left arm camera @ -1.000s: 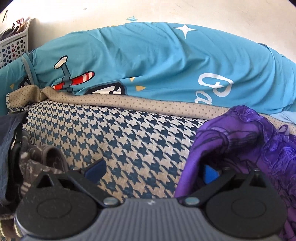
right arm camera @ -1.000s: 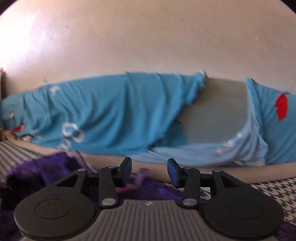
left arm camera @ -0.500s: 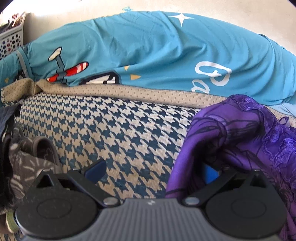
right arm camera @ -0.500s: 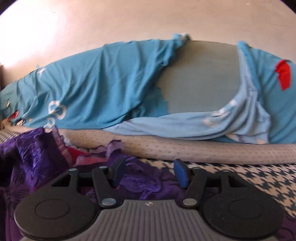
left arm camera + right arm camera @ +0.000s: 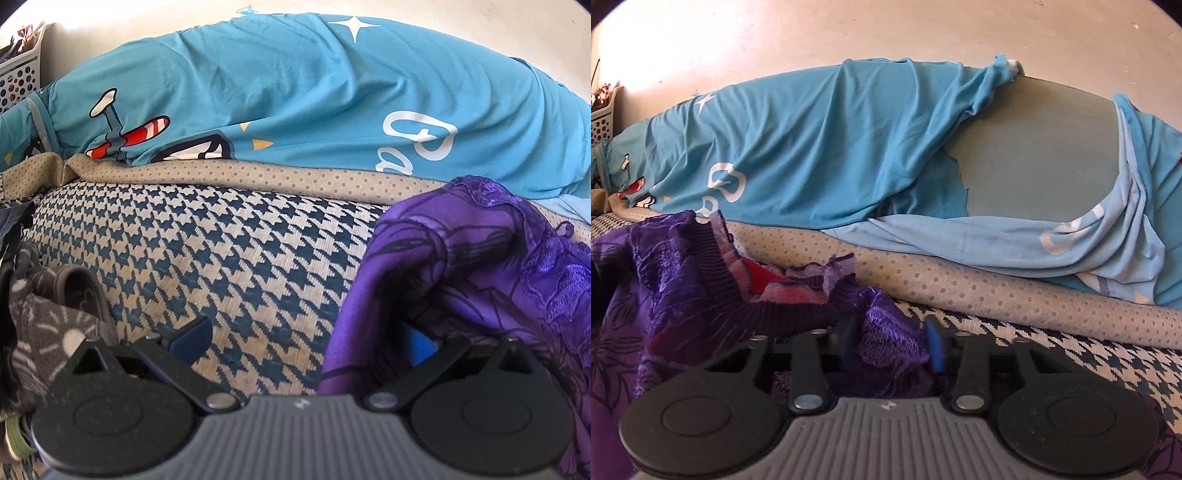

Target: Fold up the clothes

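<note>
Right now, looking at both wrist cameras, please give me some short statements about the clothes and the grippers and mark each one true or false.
1. Purple fabric lies between the right gripper jaws, which are closing. True.
2. The left gripper is shut. False: its fingers stand wide apart.
3. The mat has a houndstooth pattern. True.
4. The blue sheet is plain. False: it carries a star, letters and a plane print.
5. A white basket stands at the far left. True.

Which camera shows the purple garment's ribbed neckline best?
The right wrist view: the purple garment shows its ribbed neckline and red inner lining. In the left wrist view the garment is just a lace-edged fold, neckline hidden.
</note>
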A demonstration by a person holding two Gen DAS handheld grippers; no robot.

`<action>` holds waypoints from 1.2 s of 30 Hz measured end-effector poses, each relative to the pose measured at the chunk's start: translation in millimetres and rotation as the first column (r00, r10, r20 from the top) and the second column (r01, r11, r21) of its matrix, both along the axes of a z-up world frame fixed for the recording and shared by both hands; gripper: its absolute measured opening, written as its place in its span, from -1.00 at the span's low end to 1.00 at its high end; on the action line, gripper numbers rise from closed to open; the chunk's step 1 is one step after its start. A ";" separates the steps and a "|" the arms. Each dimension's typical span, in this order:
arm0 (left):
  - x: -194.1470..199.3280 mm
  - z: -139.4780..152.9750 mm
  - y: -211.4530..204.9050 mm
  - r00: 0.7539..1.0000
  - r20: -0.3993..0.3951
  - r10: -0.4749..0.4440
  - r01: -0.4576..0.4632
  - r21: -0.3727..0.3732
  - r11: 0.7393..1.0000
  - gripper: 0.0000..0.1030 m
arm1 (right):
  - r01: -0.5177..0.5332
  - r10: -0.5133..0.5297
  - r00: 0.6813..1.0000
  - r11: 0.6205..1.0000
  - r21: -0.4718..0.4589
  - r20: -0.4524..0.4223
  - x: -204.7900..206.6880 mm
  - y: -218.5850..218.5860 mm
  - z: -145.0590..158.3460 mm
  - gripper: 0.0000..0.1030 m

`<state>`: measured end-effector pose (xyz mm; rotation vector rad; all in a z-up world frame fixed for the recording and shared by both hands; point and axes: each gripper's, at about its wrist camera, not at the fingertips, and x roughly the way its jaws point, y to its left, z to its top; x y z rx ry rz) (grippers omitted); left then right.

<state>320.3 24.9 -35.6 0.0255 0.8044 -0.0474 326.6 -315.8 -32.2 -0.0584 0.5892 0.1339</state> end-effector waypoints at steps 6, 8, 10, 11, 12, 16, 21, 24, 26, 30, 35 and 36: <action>-2.0 2.8 -5.8 0.999 0.030 -0.018 0.017 0.012 1.000 1.00 | -0.009 0.009 1.000 1.000 0.014 0.020 -2.8 2.3 0.5 -0.73; -4.0 4.4 -8.1 0.999 0.048 -0.025 0.024 0.023 0.999 1.00 | 0.010 -0.011 0.999 1.000 0.020 0.034 -4.6 0.3 1.8 -0.76; -6.2 6.8 -10.2 0.997 0.068 -0.035 0.034 0.027 0.999 1.00 | 0.077 -0.078 0.994 0.997 0.022 0.072 -6.8 -5.5 6.4 -0.77; -7.2 8.2 -11.5 0.996 0.076 -0.043 0.041 0.028 0.999 1.00 | 0.117 -0.119 0.988 0.993 0.022 0.094 -7.8 -8.9 9.3 -0.77; -7.9 9.1 -12.5 0.995 0.080 -0.051 0.048 0.029 0.998 1.00 | 0.157 -0.159 0.980 0.987 0.024 0.117 -8.9 -12.4 12.2 -0.77; -9.5 9.5 -18.7 0.993 0.080 -0.090 0.088 0.029 0.996 1.00 | 0.324 -0.324 0.928 0.946 0.028 0.187 -11.6 -28.9 21.5 -0.78; -11.7 9.2 -25.5 0.991 0.088 -0.106 0.099 0.081 0.992 1.00 | 0.439 -0.432 0.892 0.898 -0.023 0.133 0.3 -29.3 5.1 -0.78; -11.2 11.7 -23.7 0.991 0.077 -0.111 0.107 0.048 0.993 1.00 | 0.441 -0.436 0.896 0.897 -0.047 0.084 8.3 -26.6 1.7 -0.77; -11.0 14.1 -20.1 0.991 0.063 -0.115 0.115 0.010 0.993 1.00 | 0.449 -0.446 0.892 0.893 -0.036 0.075 9.4 -27.0 4.4 -0.71; -11.7 20.4 -16.2 0.989 0.045 -0.138 0.139 -0.033 0.990 1.00 | 0.489 -0.489 0.871 0.872 0.018 0.043 1.3 -33.9 12.6 -0.23; -22.6 28.8 -17.1 0.986 0.066 -0.155 0.157 -0.031 0.987 1.00 | 0.503 -0.505 0.862 0.863 0.049 0.044 -14.9 -27.4 37.0 -0.20; -24.1 31.9 -14.7 0.986 0.071 -0.153 0.156 -0.043 0.987 1.00 | 0.503 -0.505 0.861 0.863 0.052 0.053 -20.7 -23.2 42.4 -0.20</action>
